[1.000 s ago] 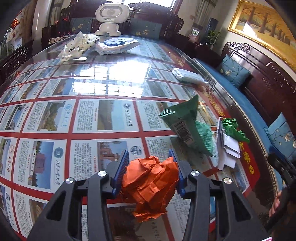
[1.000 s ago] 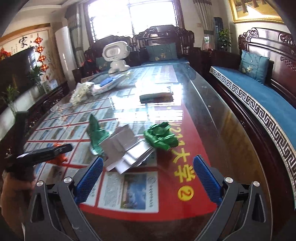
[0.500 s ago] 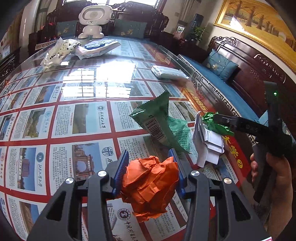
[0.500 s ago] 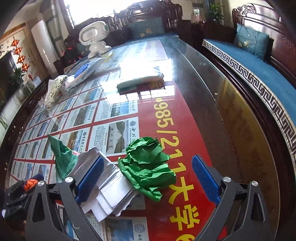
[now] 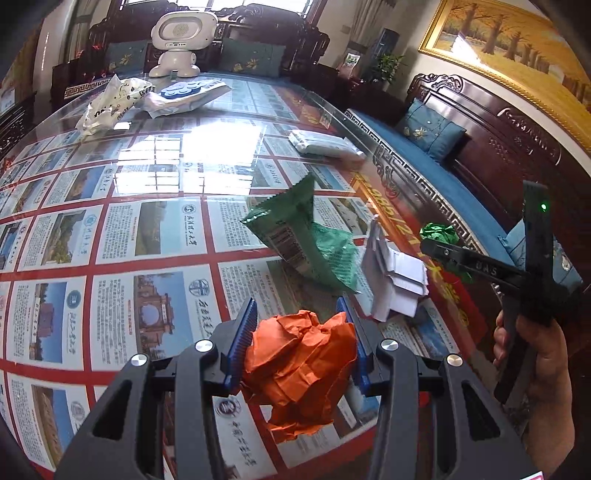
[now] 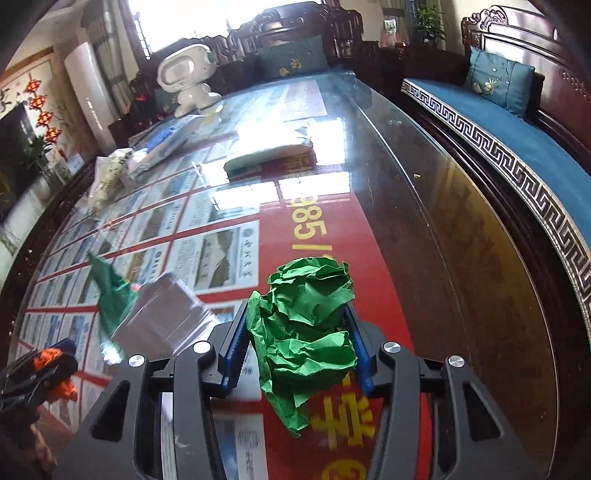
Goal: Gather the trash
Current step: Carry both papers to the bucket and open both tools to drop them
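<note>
Left claw (image 5: 299, 343) clamps orange wad (image 5: 299, 373); right claw (image 6: 295, 347) clamps green wad (image 6: 306, 325) (tabletop print: "985/").

Table: long glass top (image 6: 461, 258) over printed sheets with red borders, reflecting bright window glare.
Seating: carved dark wood bench (image 5: 517, 147) with blue cushion (image 6: 517, 147) and teal embroidered pillows (image 5: 430, 131).
Wall: gold-framed autumn tree painting (image 5: 517, 40).
Light: daylight from far window (image 6: 184, 18).
Corner: white standing air conditioner (image 6: 92, 96), red hanging ornaments (image 6: 42, 114), potted plant (image 5: 388, 64).
</note>
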Demonstrator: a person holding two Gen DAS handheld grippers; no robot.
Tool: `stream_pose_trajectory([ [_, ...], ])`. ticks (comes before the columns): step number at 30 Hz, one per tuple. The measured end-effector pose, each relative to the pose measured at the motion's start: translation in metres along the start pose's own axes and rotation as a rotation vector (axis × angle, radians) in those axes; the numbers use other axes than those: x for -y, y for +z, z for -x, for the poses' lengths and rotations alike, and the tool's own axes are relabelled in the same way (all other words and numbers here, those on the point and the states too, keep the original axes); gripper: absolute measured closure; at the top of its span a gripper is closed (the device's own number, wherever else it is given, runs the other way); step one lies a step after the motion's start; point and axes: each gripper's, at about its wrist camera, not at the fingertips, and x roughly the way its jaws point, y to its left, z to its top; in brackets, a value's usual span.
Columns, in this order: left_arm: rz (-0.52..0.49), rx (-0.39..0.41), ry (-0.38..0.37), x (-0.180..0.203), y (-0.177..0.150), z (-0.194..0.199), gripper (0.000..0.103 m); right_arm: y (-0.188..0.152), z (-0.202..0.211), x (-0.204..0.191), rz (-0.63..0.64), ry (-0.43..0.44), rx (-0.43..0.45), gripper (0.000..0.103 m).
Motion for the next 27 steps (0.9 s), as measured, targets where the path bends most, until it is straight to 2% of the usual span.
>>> stream_pose_trajectory([
  [8,-0.080,0.000,-0.031,0.039,-0.040,0.039,0.057,-0.060,0.080,-0.023,0.111,0.062,0.070,0.056],
  [16,-0.194,-0.025,-0.078,0.093,-0.105,0.090,0.057,-0.129,0.161,-0.040,0.154,0.179,0.106,0.056],
  [23,-0.258,-0.053,-0.115,0.120,-0.175,0.129,0.057,-0.207,0.220,-0.052,0.193,0.233,0.077,0.056],
  [27,-0.276,-0.107,-0.135,0.124,-0.226,0.143,0.057,-0.260,0.243,-0.057,0.213,0.255,0.035,0.055],
])
